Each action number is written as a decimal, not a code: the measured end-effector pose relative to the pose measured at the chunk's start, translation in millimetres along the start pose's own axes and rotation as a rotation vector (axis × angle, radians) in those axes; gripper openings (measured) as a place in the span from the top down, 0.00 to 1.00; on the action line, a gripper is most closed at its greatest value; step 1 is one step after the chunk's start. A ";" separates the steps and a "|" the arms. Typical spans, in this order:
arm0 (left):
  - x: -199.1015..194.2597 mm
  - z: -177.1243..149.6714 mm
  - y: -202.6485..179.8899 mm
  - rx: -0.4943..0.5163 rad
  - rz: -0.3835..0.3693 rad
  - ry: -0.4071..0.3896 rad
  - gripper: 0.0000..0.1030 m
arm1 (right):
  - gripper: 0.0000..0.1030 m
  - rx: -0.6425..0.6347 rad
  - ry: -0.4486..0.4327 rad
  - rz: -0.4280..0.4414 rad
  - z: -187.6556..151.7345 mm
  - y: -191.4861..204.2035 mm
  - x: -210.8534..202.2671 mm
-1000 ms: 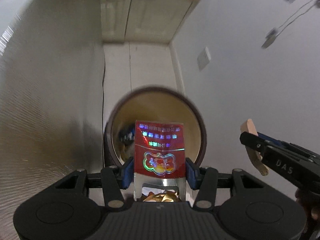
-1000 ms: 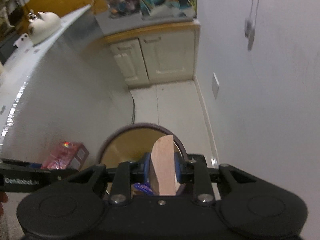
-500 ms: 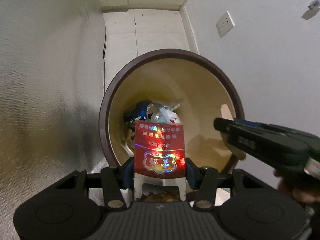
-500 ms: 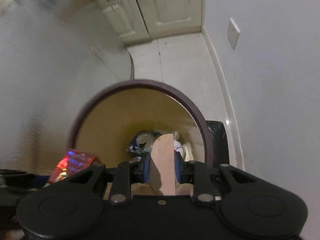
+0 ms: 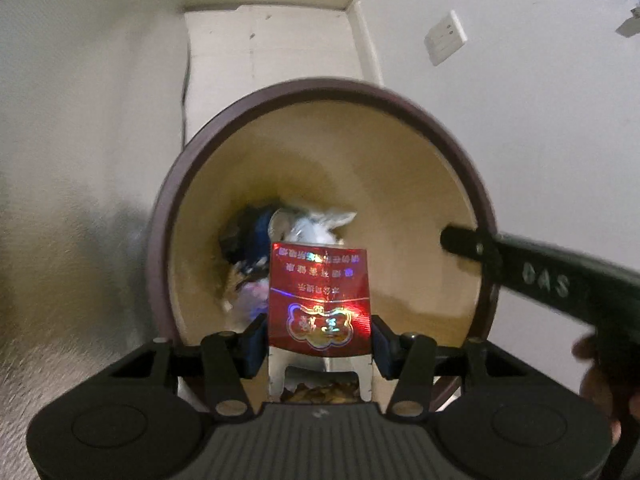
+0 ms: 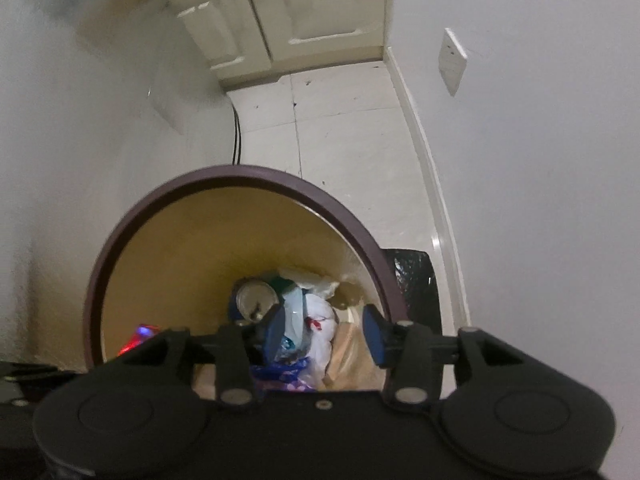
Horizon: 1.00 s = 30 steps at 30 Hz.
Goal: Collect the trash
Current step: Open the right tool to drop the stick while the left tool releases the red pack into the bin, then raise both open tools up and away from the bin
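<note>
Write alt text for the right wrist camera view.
The right gripper, jaws opening with nothing between them, hangs over a round bin holding a can, bags and wrappers. White cabinets stand beyond on a tiled floor.

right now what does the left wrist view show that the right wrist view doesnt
Only the left wrist view: the left hand-held gripper clamped on a red packet, whose printed face shows, and the right gripper's black finger reaching over the bin from the side.

Only the right wrist view: the right hand-held gripper, jaws opening with nothing between them, a can seen clearly, a black bag beside the bin, cabinet doors.

Both: the brown-rimmed bin holding trash, floor, a wall plate.
</note>
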<state>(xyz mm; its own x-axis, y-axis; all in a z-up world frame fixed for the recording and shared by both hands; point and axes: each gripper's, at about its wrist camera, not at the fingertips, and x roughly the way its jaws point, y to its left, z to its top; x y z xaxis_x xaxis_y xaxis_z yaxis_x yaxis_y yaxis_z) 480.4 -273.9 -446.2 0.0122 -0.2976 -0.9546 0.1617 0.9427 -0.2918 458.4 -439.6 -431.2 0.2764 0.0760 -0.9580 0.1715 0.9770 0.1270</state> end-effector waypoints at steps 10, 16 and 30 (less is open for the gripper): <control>13.2 7.2 -7.6 0.063 0.046 -0.002 0.11 | 0.58 0.091 -0.003 0.021 -10.5 -14.0 -10.7; 6.0 -6.4 -7.6 0.098 0.070 0.018 0.04 | 0.58 0.086 0.019 0.026 -19.2 -13.5 -10.8; -49.1 -23.1 -8.2 0.079 0.127 -0.032 0.00 | 0.45 0.034 0.008 0.047 -29.0 -15.5 -47.1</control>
<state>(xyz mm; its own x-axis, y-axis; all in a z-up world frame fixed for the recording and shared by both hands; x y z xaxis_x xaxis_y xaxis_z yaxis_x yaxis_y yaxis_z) 455.6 -263.6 -398.3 0.0691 -0.1830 -0.9807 0.2335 0.9587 -0.1624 415.4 -452.6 -395.6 0.2772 0.1237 -0.9528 0.1906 0.9649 0.1807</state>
